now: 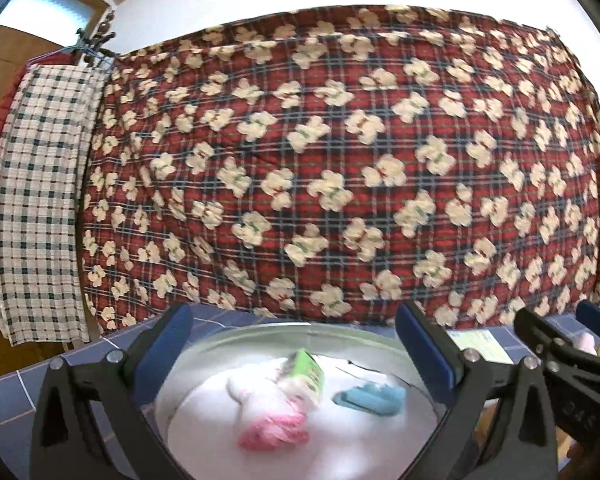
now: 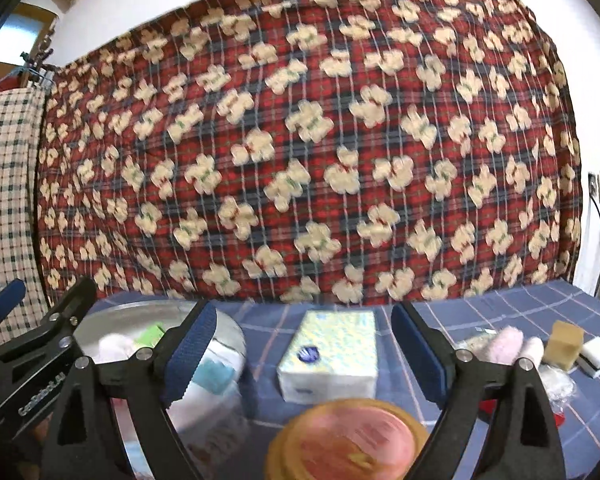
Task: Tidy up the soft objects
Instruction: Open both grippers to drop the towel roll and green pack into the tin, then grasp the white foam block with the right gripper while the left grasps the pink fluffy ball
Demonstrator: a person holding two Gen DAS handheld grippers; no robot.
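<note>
My left gripper (image 1: 292,344) stands open over a round metal basin (image 1: 260,330) lined in white. In the basin lie a pink and white fluffy bundle (image 1: 268,420), a green-labelled packet (image 1: 310,376) and a blue sponge (image 1: 370,400). Nothing sits between the left pads. My right gripper (image 2: 306,354) is open too, above the blue checked tablecloth (image 2: 500,312), with a tissue box (image 2: 330,356) lying beyond its fingers. A blurred round pink and orange thing (image 2: 340,444) shows low between the finger bases, clear of the pads. Each gripper appears at the edge of the other's view.
To the right lie a pink fluffy item (image 2: 506,344), a yellow sponge (image 2: 564,340), a white sponge (image 2: 598,354) and a clear plastic bag (image 2: 556,384). A red plaid blanket (image 2: 300,140) hangs close behind the table. A checked cloth (image 1: 40,200) hangs at the left.
</note>
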